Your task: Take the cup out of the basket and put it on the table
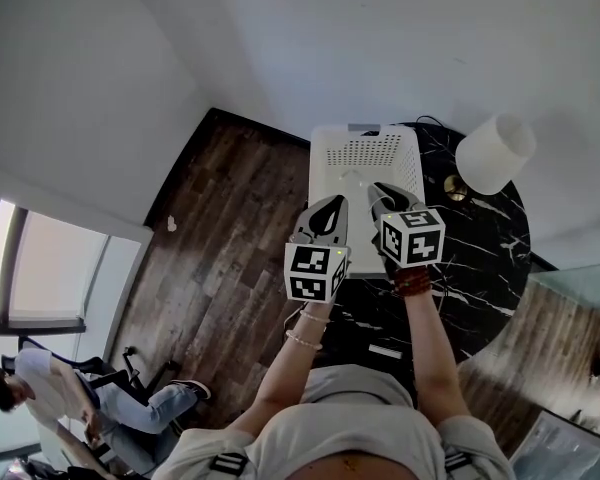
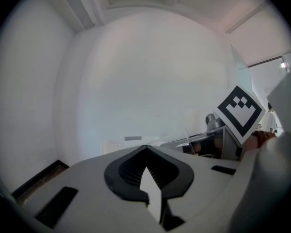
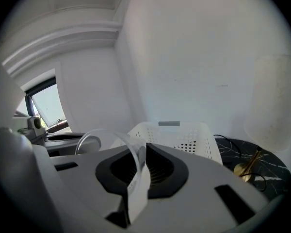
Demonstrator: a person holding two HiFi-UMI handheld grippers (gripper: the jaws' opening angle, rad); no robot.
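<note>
Clear cup (image 3: 108, 141), thin rim pinched in the right gripper (image 3: 144, 148) fingers over the perforated white basket (image 3: 180, 136); left gripper (image 2: 146, 150) fingers closed, empty.

A lamp (image 1: 495, 153) with a white shade stands far right. A person (image 1: 40, 386) sits near left beside a window (image 1: 50, 268), on a dark wood floor (image 1: 220, 258).

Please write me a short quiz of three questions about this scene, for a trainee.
1. Which gripper holds the clear plastic cup by its rim? A) left B) right C) neither
2. True or false: the white perforated plastic basket lies tipped on its side.
3. Fill in: the basket stands on the round black marble ____.
Key: 1 B, the right gripper; 2 false, it stands upright; 3 table.
</note>
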